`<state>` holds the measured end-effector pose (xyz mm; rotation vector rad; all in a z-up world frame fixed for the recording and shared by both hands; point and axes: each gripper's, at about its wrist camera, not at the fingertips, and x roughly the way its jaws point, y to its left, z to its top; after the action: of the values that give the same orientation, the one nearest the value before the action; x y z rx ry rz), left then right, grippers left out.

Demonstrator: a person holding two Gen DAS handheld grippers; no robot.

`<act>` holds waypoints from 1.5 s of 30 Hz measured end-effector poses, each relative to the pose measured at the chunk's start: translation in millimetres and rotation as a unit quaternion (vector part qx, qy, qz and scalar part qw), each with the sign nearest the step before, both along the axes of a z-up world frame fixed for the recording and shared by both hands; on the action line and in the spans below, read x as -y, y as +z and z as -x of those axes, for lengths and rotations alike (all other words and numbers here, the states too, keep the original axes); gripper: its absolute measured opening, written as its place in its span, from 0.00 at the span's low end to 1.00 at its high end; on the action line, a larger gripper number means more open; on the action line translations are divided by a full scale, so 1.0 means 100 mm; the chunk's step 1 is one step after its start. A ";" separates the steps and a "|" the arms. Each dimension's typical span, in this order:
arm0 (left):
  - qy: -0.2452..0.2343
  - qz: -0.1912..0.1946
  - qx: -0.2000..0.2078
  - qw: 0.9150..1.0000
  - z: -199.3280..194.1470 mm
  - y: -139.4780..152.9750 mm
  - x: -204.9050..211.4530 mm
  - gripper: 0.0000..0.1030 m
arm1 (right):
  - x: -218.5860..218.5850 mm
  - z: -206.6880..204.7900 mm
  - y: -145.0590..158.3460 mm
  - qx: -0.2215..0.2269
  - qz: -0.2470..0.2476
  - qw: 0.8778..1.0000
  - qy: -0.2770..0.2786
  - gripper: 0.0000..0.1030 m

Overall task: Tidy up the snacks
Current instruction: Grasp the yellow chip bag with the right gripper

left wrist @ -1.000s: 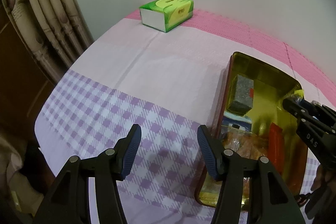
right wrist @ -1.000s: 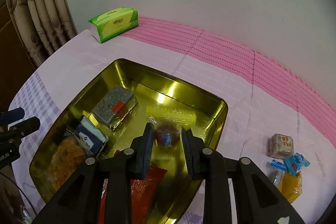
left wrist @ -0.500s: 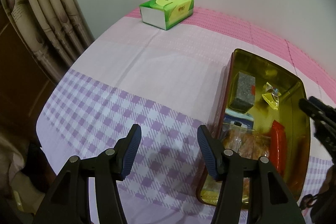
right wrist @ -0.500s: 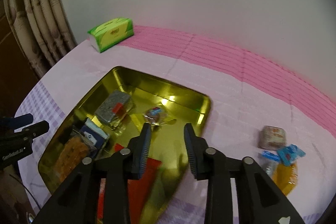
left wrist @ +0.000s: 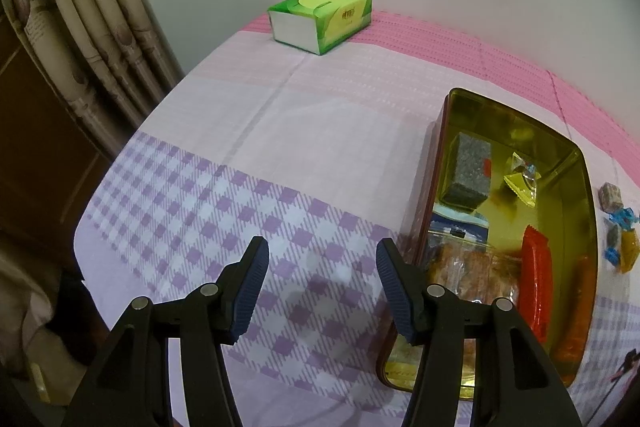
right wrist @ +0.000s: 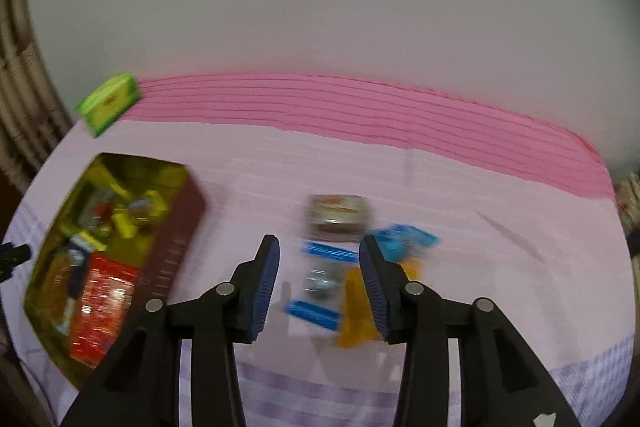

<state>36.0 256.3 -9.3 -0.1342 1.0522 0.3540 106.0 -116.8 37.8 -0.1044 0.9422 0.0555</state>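
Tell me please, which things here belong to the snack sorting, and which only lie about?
Job:
- tin with snacks inside
- red packet
- grey block
- loose snacks on the cloth
- right gripper, jaws opening, nothing between them
- left gripper, open

Lying about:
- tissue pack
- curtain

The left gripper (left wrist: 322,277) points down at a slant, and its two blue fingers (left wrist: 252,285) stand apart with nothing between them. The right gripper (right wrist: 319,273) also tilts down. Its jaws are opening and they squeeze nothing.
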 end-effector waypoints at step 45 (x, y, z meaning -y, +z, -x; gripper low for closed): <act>-0.251 0.023 0.004 0.968 -0.67 -0.02 2.56 0.57 | 1.60 0.33 -0.45 0.021 0.020 0.996 -0.082 0.33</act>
<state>103.3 0.7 -11.6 0.0918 1.0477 -0.1297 73.0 -276.5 -7.0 -0.0655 0.9076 -0.1167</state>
